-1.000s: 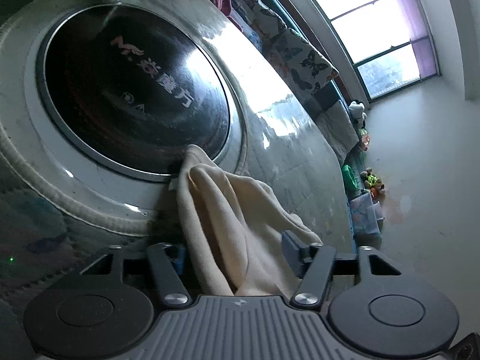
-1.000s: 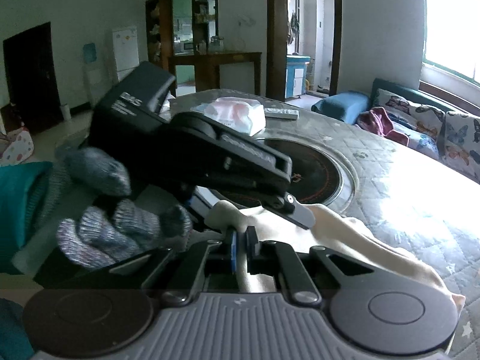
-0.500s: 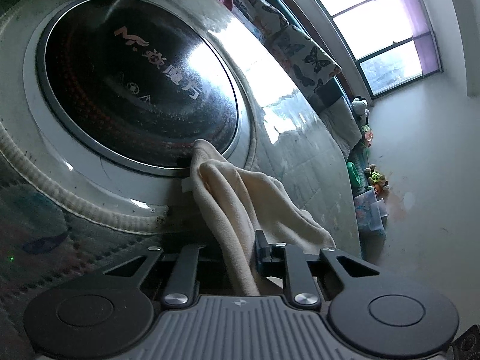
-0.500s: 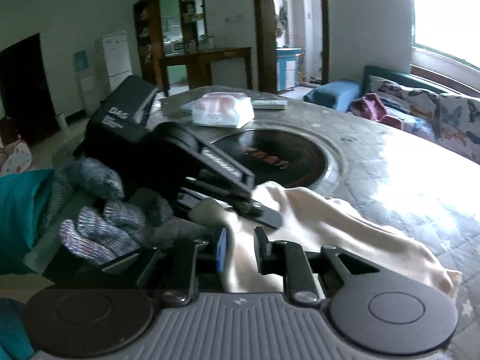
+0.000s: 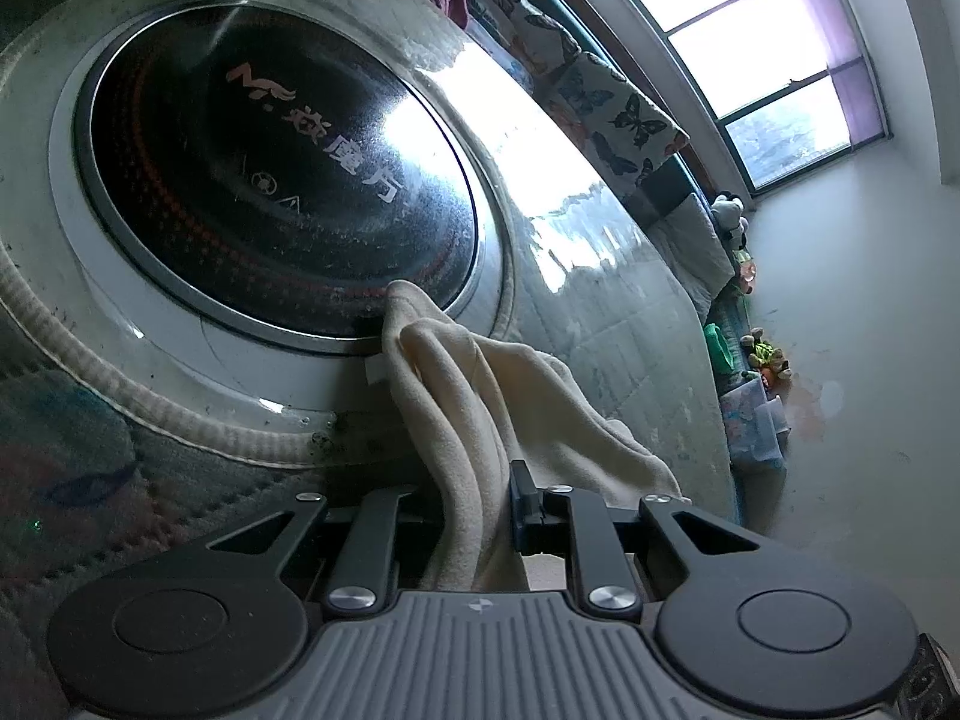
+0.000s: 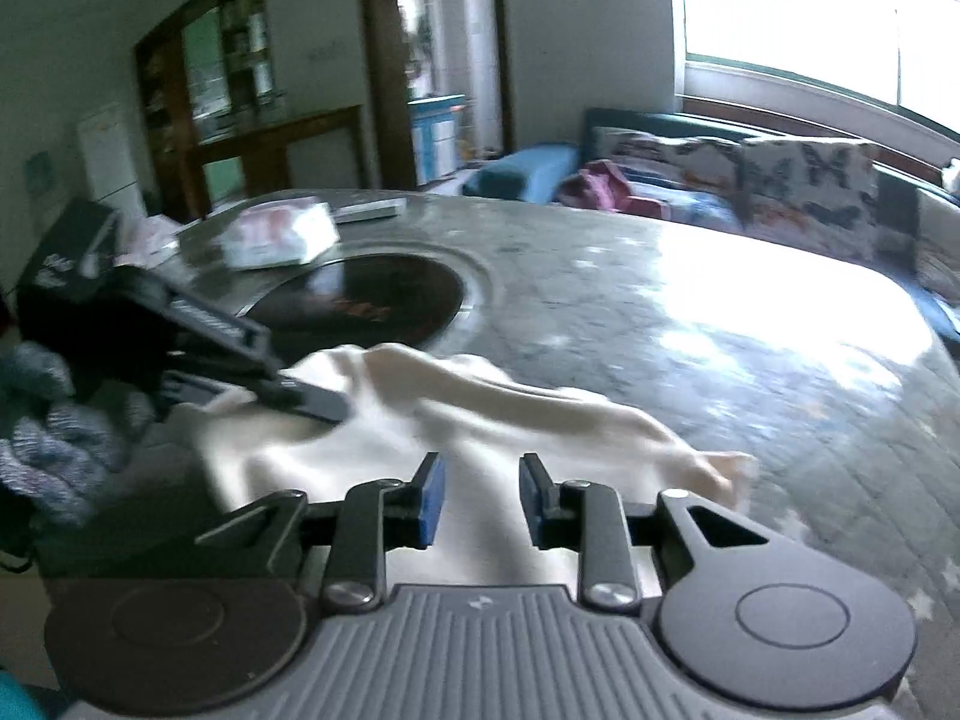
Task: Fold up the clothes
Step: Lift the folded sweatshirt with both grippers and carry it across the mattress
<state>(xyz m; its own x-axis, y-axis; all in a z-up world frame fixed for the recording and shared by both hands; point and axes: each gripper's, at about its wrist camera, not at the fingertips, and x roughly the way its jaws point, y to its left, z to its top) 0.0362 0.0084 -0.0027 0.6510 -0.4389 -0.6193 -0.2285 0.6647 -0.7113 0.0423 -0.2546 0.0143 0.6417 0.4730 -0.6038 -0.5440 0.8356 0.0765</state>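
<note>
A cream cloth [image 5: 480, 396] lies bunched on the round table [image 5: 600, 276], one corner reaching the rim of the black glass hob [image 5: 270, 168]. My left gripper [image 5: 480, 501] is shut on a thick fold of it, and the fold hides the left finger. In the right wrist view the same cloth [image 6: 480, 414] stretches toward the right, with the left gripper [image 6: 300, 396] clamped on its left end. My right gripper [image 6: 480, 498] hovers open just above the cloth, blue pads [image 6: 432, 498] apart, nothing between them.
A gloved hand [image 6: 48, 438] holds the left gripper. A tissue pack [image 6: 282, 234] and a remote [image 6: 369, 210] lie beyond the hob [image 6: 372, 294]. A sofa with butterfly cushions [image 6: 780, 180] runs behind the table [image 6: 720, 330] under the window.
The left gripper went from open to shut on the cloth. The right gripper opened, let the cloth go and drew back a little; its view is blurred by motion.
</note>
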